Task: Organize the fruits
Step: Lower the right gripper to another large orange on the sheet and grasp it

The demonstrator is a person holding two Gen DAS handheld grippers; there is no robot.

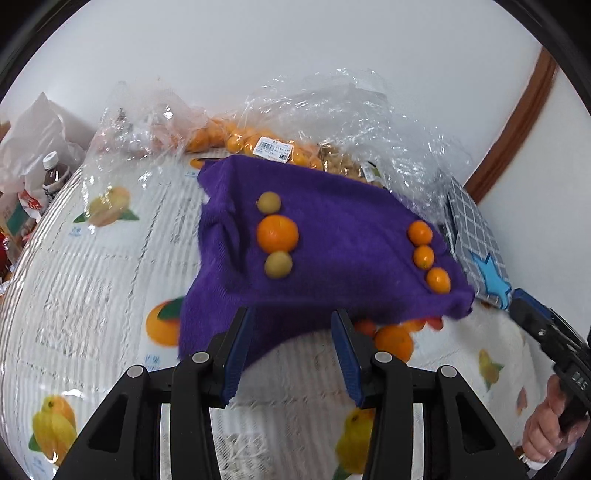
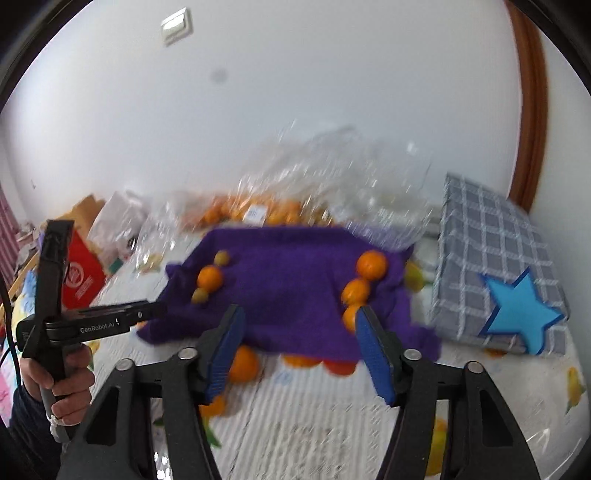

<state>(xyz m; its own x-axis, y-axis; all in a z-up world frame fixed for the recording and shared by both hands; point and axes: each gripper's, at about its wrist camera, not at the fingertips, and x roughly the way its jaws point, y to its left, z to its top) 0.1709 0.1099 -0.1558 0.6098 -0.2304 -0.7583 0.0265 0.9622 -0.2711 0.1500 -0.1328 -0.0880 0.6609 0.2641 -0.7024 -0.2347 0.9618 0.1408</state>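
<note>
1. Where the white wall (image 2: 295, 110) meets the surface, a brown wooden door frame (image 2: 532, 110) is seen at the right and a light switch (image 2: 177, 26) high on the wall.
2. A white ribbed table cover (image 1: 110, 280) printed with fruit pictures is spread over the whole work surface; bare cover is left in front of both tools.
3. A purple cloth (image 1: 332, 251) is laid across the middle, its near edge hanging over loose oranges (image 1: 393, 341) that are partly hidden beneath it.
4. Crumpled clear plastic bags (image 1: 351, 110) holding more oranges are piled along the far edge, touching the cloth's back edge.
5. A grey checked box (image 2: 491, 258) with a blue star is set just beside the cloth's right edge.
6. On the cloth's left part a large orange (image 1: 277, 233) is lined up between two small greenish-yellow fruits (image 1: 269, 202), touching both.
7. Near the right edge three small oranges (image 1: 423, 256) are set in a row.
8. The left gripper (image 1: 291, 350) is held with its jaws apart, nothing between them.
9. The right gripper (image 2: 299, 350) is likewise parted and holds nothing, above the cloth's near edge.
</note>
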